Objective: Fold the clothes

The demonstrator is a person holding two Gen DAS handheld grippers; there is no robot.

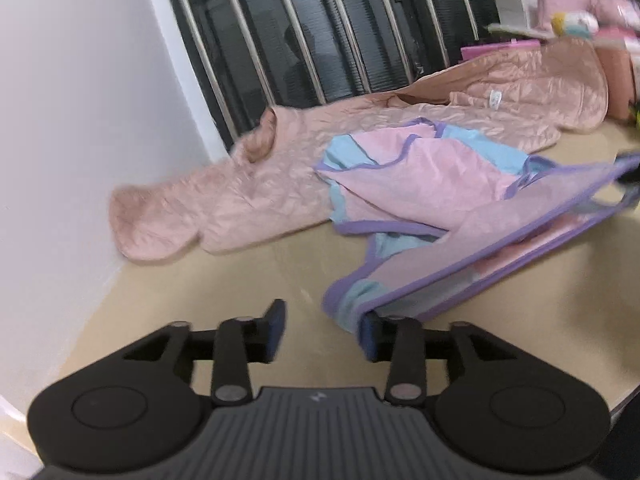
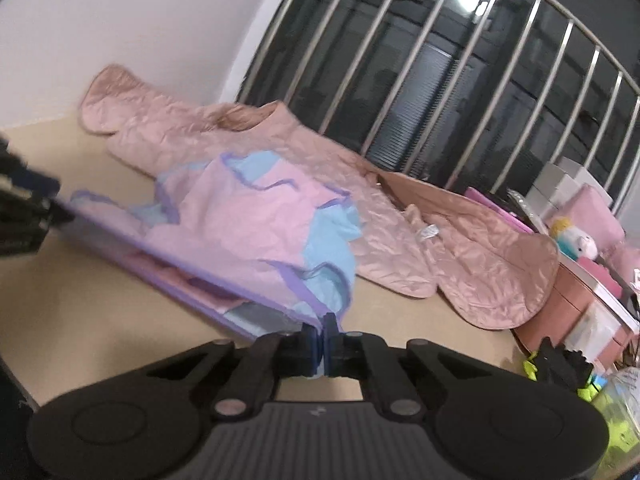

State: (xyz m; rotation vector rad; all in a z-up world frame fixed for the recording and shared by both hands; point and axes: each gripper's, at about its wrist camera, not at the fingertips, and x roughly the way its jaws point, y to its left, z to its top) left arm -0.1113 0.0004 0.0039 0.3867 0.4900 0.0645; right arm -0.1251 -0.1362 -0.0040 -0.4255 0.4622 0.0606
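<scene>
We see the left gripper (image 1: 324,332) low over a beige table (image 1: 248,272), its jaws standing apart with bare tabletop between the blue pads (image 1: 278,330); a purple-bound corner of the pink-and-blue garment (image 1: 420,184) lies against the outer face of the right-hand finger, and nothing is pinched. In the right wrist view we find the right gripper (image 2: 320,344) with its jaws closed on the purple hem of the same garment (image 2: 248,224), whose edge runs taut from this grip toward the left gripper (image 2: 28,208) at the frame's left margin. The garment rests partly on the table and partly over a quilted pink jacket (image 1: 248,200), which is spread along the wall (image 1: 80,100) and below a barred dark window (image 1: 320,32). At the far end of the table we note stacked boxes (image 2: 568,188), a plush toy (image 2: 572,240) and pink storage containers (image 2: 576,304); details there are blurred.
</scene>
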